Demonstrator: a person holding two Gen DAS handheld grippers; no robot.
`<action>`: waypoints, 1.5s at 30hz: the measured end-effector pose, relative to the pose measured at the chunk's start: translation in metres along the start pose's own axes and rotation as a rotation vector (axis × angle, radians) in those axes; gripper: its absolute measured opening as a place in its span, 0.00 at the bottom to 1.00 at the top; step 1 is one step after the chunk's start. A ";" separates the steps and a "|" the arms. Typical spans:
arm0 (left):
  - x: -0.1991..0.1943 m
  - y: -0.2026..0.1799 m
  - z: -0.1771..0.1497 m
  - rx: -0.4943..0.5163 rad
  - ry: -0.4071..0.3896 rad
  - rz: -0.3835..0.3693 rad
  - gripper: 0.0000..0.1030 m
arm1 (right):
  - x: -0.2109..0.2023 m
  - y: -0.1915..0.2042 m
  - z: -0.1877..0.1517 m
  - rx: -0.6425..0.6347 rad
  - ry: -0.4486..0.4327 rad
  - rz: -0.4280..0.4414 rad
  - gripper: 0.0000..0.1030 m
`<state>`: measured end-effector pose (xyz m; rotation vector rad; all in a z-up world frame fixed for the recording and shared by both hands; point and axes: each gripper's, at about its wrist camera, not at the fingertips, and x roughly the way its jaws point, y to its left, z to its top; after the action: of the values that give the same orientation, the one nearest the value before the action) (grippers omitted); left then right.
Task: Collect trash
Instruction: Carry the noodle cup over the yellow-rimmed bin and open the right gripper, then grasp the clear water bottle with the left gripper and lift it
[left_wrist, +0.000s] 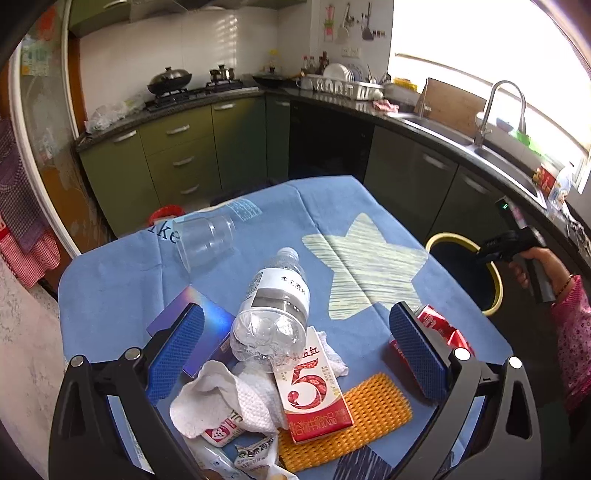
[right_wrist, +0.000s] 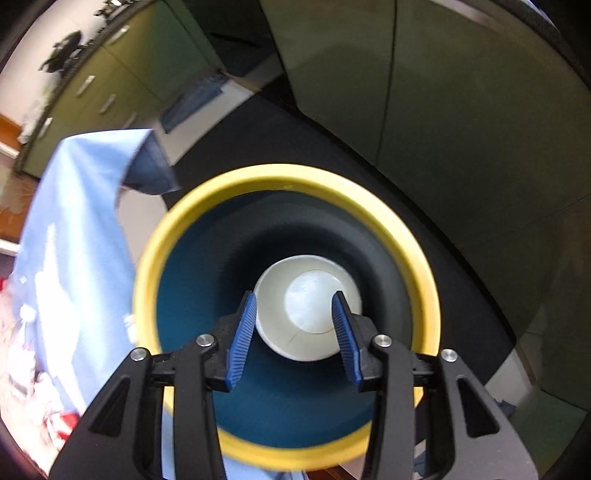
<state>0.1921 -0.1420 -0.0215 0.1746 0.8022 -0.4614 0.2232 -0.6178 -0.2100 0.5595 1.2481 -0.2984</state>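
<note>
The right gripper (right_wrist: 295, 325) is open over the bin (right_wrist: 177, 229), letting the cup (right_wrist: 273, 332) go; the left gripper (left_wrist: 295, 347), open, could knock the bottle (left_wrist: 273, 317) rolling.

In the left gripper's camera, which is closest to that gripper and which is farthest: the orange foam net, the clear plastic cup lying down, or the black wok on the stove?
1. Orange foam net: right between the left gripper's fingers.
2. Clear plastic cup: far left corner of the blue tablecloth.
3. Black wok: across the kitchen, on the stove.
</note>
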 end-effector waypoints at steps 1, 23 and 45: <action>0.007 0.001 0.005 0.013 0.030 0.003 0.96 | -0.006 0.003 -0.004 -0.017 -0.009 0.008 0.41; 0.183 0.010 0.044 0.052 0.711 -0.050 0.96 | -0.023 0.014 -0.026 -0.085 -0.013 0.049 0.47; 0.153 -0.013 0.043 0.109 0.605 -0.045 0.63 | -0.024 0.017 -0.031 -0.114 -0.033 0.061 0.47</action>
<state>0.3062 -0.2177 -0.1029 0.4099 1.3751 -0.5012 0.1993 -0.5882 -0.1894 0.4917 1.2060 -0.1832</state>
